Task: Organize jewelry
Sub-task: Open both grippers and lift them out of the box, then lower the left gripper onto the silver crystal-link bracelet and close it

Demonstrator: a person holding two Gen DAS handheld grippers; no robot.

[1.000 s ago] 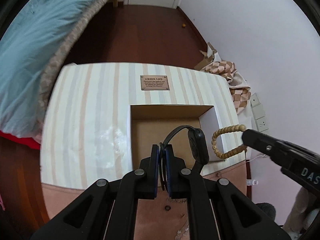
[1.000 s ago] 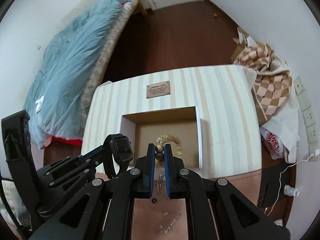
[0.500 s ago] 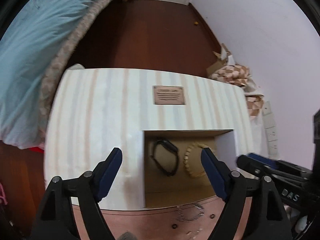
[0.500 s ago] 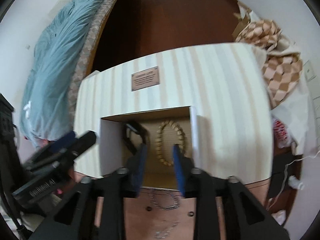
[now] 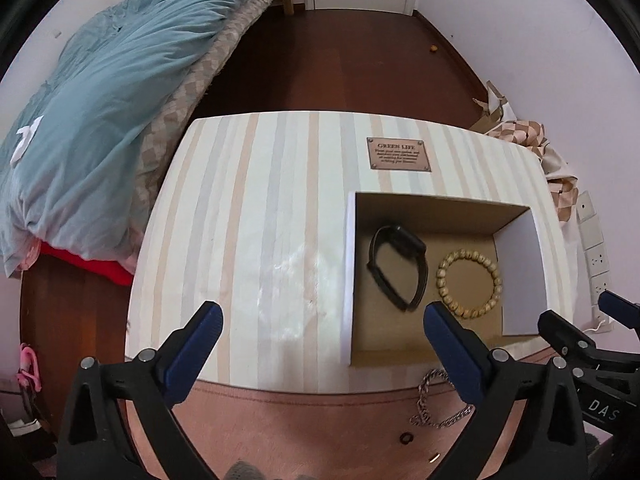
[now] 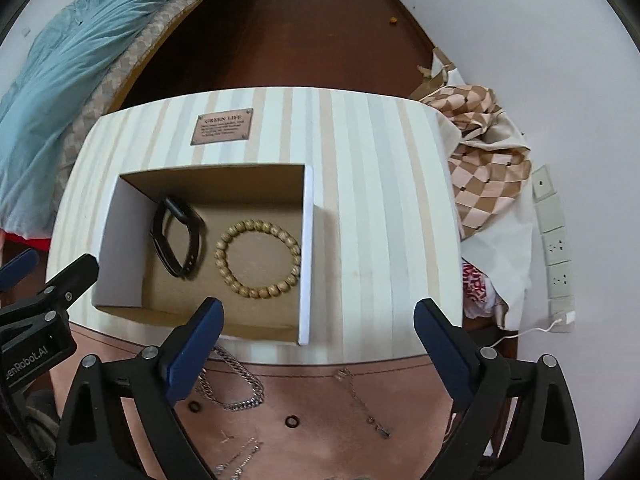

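A black wristband (image 5: pixel 396 266) and a round wooden-bead bracelet (image 5: pixel 469 284) lay side by side inside the open cardboard box (image 5: pixel 520 276). The left gripper (image 5: pixel 322 316) and right gripper (image 6: pixel 316 314) hung above, jaws opening wide, gripping nothing.

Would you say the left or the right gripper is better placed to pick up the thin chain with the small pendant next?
Probably the right gripper. The thin chain lies between its opening jaws, while the left gripper has only the chunky silver chain nearby.

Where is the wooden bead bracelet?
In both views, the bead bracelet lies flat inside the open box, right of the black band.
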